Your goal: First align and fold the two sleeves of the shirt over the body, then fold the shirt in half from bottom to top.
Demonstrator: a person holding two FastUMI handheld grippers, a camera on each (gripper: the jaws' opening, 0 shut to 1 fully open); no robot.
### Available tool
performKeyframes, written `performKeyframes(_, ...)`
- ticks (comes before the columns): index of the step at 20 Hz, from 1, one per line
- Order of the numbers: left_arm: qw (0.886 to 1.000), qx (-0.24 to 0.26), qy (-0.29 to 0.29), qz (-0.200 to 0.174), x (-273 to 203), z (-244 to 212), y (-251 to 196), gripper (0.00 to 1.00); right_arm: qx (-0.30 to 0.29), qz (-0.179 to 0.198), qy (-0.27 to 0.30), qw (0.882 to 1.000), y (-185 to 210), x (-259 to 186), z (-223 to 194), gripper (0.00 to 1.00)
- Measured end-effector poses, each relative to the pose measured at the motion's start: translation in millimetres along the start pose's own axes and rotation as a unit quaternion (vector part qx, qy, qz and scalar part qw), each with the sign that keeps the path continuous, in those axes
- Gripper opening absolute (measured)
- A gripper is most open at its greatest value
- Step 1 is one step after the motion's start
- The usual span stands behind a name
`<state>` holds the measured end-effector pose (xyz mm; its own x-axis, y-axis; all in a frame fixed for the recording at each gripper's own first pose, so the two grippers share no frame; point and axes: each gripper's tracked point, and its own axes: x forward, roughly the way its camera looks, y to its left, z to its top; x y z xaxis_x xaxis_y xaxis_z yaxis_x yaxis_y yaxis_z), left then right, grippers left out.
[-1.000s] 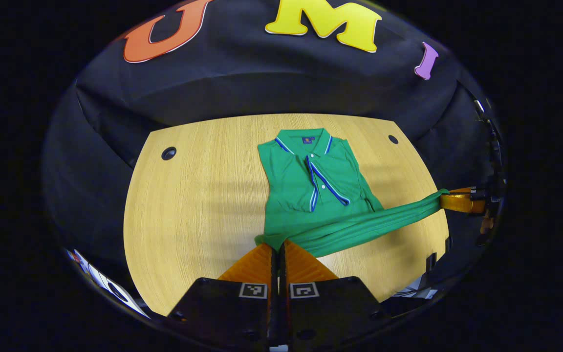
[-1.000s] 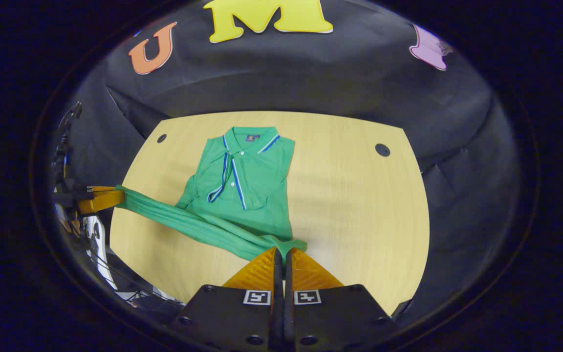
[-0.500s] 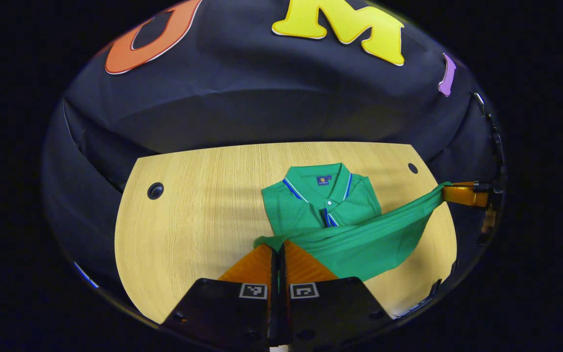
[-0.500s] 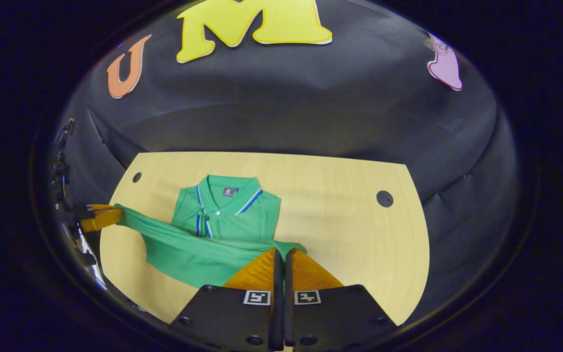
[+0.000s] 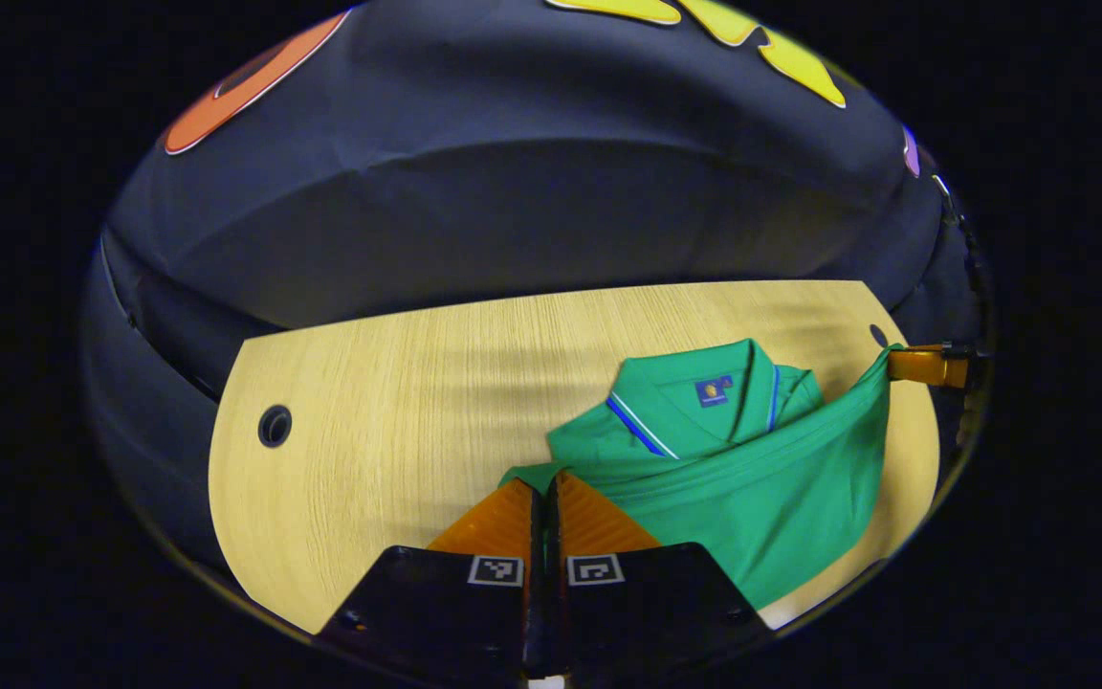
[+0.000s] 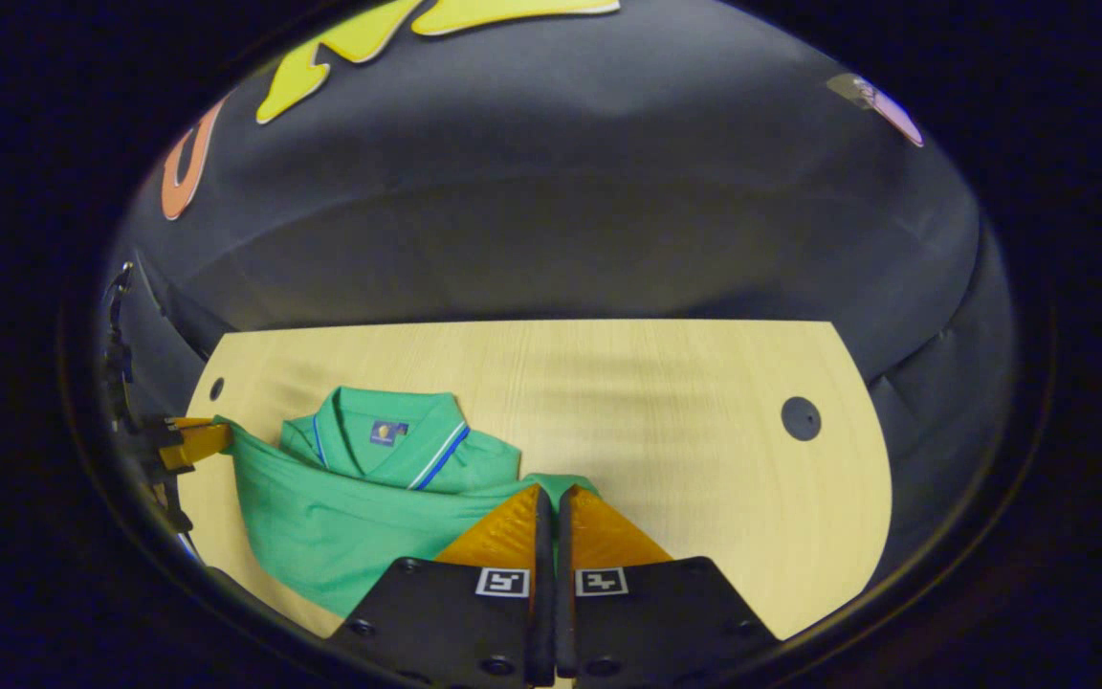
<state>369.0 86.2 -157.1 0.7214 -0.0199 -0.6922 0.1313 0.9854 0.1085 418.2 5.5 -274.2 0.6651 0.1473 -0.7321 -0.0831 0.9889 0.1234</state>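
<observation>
In the left gripper view the left gripper [image 5: 547, 483] pinches the green polo shirt's [image 5: 752, 498] hem corner, now carried up to the collar (fold nearly closed), while in the right gripper view the right gripper [image 6: 548, 493] pinches the other corner over the wooden table [image 6: 666, 402].

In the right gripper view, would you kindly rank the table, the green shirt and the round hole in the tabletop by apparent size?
1. table
2. shirt, partly hidden behind the right gripper
3. hole
</observation>
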Motion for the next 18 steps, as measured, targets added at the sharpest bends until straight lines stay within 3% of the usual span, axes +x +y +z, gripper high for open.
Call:
performKeyframes(7,0.998,-0.032,0.044,0.014,32.2,-30.2,0.3,0.03,0.024,0.013,0.011,1.000,5.5,45.1,-13.1,0.03)
performKeyframes(12,0.998,-0.048,0.029,0.031,36.7,-29.9,8.8,0.03,0.043,0.008,0.011,0.999,7.1,47.7,-17.4,0.04)
performKeyframes(13,0.998,-0.052,0.020,0.039,35.5,-25.2,11.6,0.04,0.038,0.005,0.007,0.999,4.6,44.9,-17.2,0.13)
performKeyframes(14,0.998,-0.056,0.014,0.036,33.2,-23.0,9.8,0.06,0.033,0.013,0.001,0.999,9.1,42.1,-16.8,0.15)
performKeyframes(15,0.998,-0.061,0.010,0.027,30.8,-22.5,6.5,0.14,0.023,0.013,-0.004,1.000,9.6,38.1,-16.1,0.28)
performKeyframes(18,0.996,-0.084,-0.006,0.010,15.6,-17.1,2.1,0.78,-0.007,0.012,-0.012,1.000,12.7,14.6,-19.2,0.67)
